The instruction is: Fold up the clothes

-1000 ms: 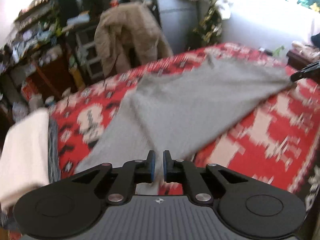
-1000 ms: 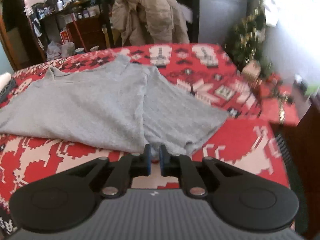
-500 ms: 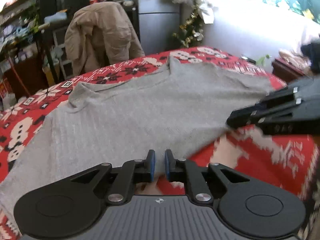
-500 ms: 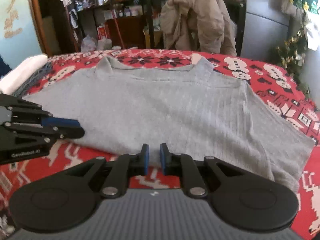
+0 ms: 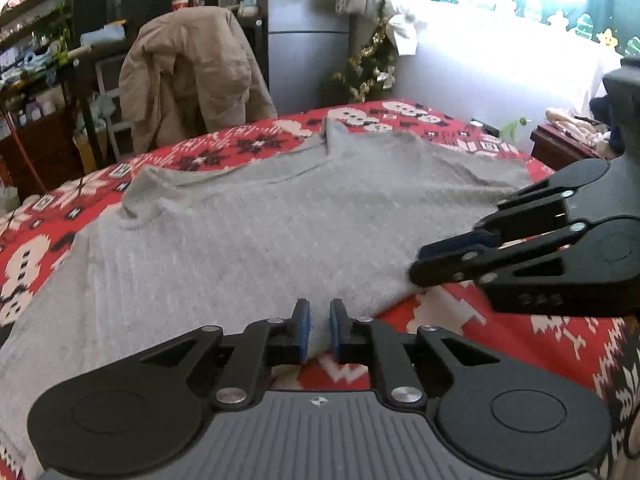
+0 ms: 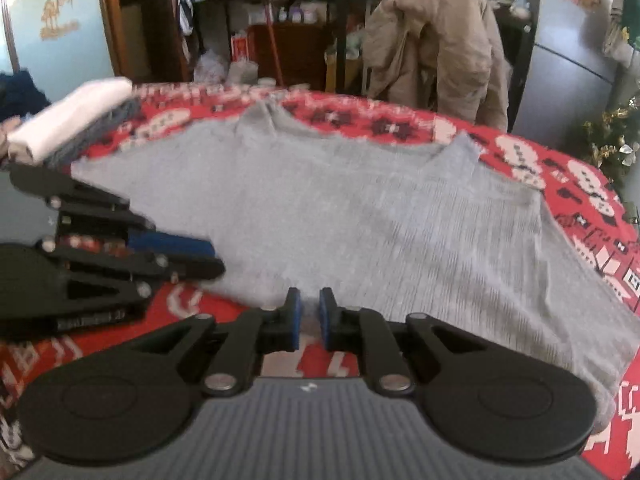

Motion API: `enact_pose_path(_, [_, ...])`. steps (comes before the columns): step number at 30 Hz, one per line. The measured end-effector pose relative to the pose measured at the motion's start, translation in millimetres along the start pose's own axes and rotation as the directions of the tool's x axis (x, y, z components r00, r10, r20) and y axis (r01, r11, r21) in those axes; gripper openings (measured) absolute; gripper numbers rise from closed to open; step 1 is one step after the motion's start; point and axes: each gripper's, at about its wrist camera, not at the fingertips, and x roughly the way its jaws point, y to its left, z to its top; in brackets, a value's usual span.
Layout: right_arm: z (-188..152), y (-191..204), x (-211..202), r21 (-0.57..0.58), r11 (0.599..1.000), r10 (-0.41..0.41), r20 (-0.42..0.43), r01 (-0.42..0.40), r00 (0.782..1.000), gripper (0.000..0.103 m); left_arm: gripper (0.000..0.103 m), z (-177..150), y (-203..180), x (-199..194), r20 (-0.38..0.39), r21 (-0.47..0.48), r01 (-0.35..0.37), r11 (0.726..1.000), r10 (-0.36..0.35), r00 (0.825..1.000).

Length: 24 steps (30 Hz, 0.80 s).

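Left-wrist footage showed the left gripper (image 5: 319, 330) low over the near hem of a grey knit garment (image 5: 260, 236), its blue-padded fingers (image 5: 302, 330) a narrow gap apart with the grey edge lying between them; whether the pads actually pinched the cloth could not be told. The garment was spread flat across a red patterned bedspread (image 5: 540, 340) (white snowman-like figures ran through the pattern), with two raised points of fabric along its far edge. From the right side of that view the right gripper (image 5: 418, 262) reached in sideways, its tips at the garment's hem just beside the left one.

Right-wrist footage gave the mirror of this. The right gripper (image 6: 309, 316) sat at the same near hem, fingers (image 6: 294, 316) likewise only slightly parted with grey fabric in the gap, and again a firm pinch could not be confirmed. The left gripper (image 6: 212, 258) entered from the left, its tip touching or just over the grey edge. The garment (image 6: 360, 220) covered most of the bedspread (image 6: 580, 184). A folded white cloth (image 6: 68, 120) lay at the far left corner of the bed, apart from the garment. Behind the bed, a tan jacket (image 6: 436, 48) hung over a chair.
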Motion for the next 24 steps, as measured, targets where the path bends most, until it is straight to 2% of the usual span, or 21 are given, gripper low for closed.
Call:
enact_pose_path(3, [-7, -9, -12, 0.029, 0.999, 0.02, -0.006, -0.019, 1.0, 0.011, 0.012, -1, 11, -12, -0.008, -0.038, -0.013, 0.999, 0.012, 1.0])
enact_pose_path(5, [-7, -22, -24, 0.059, 0.998, 0.019, 0.018, -0.02, 1.0, 0.011, 0.012, 3, 22, -23, 0.017, -0.049, -0.045, 0.998, 0.046, 0.999])
enact_pose_path(8, [4, -53, -41, 0.107, 0.994, -0.032, 0.06, 0.025, 0.998, 0.012, 0.02, 15, 52, -36, 0.031, -0.064, -0.148, 0.987, 0.15, 0.988])
enact_pose_path(11, [20, -97, -49, 0.133, 0.983, -0.134, 0.075, 0.123, 0.988, 0.013, 0.022, 21, 89, -45, 0.001, -0.037, -0.302, 0.953, 0.302, 0.953])
enact_pose_path(13, [22, -126, -49, 0.137, 0.973, -0.193, 0.049, 0.185, 0.98, 0.018, 0.022, 18, 115, -49, -0.063, -0.029, -0.384, 0.923, 0.382, 0.922])
enact_pose_path(16, [21, -168, -48, 0.15, 0.953, -0.268, 0.004, 0.265, 0.963, 0.022, 0.022, 7, 132, -53, -0.113, -0.032, -0.421, 0.907, 0.415, 0.903])
enact_pose_path(20, [2, -206, -49, 0.19, 0.926, -0.322, -0.051, 0.326, 0.945, 0.026, 0.023, -10, 152, -56, -0.174, -0.036, -0.46, 0.887, 0.447, 0.877])
enact_pose_path(23, [-12, -225, -50, 0.243, 0.914, -0.32, -0.06, 0.325, 0.945, 0.03, 0.023, -22, 167, -59, -0.219, -0.037, -0.488, 0.872, 0.47, 0.855])
enact_pose_path(24, [-15, -229, -50, 0.264, 0.908, -0.32, -0.06, 0.324, 0.946, 0.03, 0.023, -23, 169, -59, -0.221, -0.043, -0.49, 0.871, 0.47, 0.855])
